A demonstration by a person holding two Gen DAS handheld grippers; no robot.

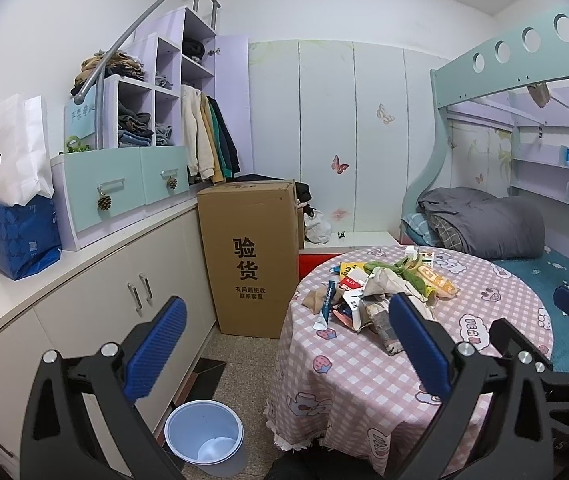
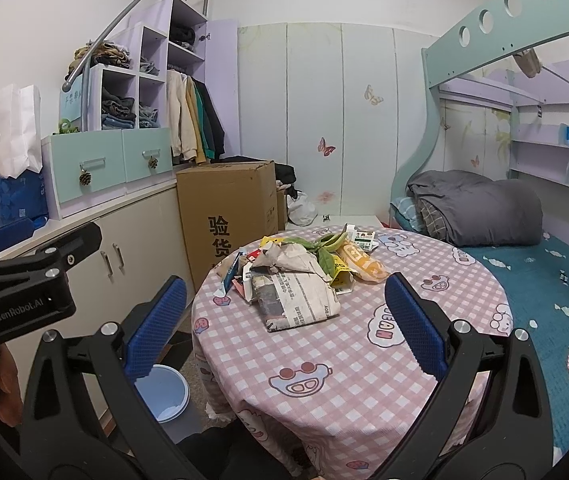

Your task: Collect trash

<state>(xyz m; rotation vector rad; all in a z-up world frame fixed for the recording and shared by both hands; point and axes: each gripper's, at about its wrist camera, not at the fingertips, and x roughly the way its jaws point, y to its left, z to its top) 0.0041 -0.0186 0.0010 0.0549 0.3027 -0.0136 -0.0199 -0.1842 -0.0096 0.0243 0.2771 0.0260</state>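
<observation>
1. The left tongs (image 1: pixel 286 344) hang released, their blue ribbed pads spread wide with nothing between them, raised above the near left edge of the round table covered in a pink-and-white checked cloth with cartoon prints (image 1: pixel 364 392).
2. The right tongs (image 2: pixel 284 326) are likewise released and empty, held above the near part of the same table (image 2: pixel 344 360).
3. The trash lies heaped on the far half of the table: a folded, crumpled newspaper (image 2: pixel 296 296) nearest the tongs, wilted green leaves (image 2: pixel 326 246) behind it, a yellow-orange plastic wrapper (image 2: pixel 360 260) to its right, and a blue-and-white tube (image 2: pixel 228 276) at the heap's left edge.
4. Small cartons and torn packets are mixed in behind; their print is too small to read.
5. A light-blue round plastic bin (image 1: pixel 204 432) stands on the floor just beside the table's left side, in front of the beige cabinet (image 1: pixel 84 320); something pale lies at its bottom.
6. A tall brown cardboard box printed with black characters (image 1: pixel 248 256) stands on the floor between the cabinet and the table.
7. To the table's right is a bunk bed with a teal sheet (image 2: pixel 544 288) and a rolled grey quilt (image 2: pixel 480 212).
8. In the right wrist view the left device's black body shows at the left edge.
</observation>
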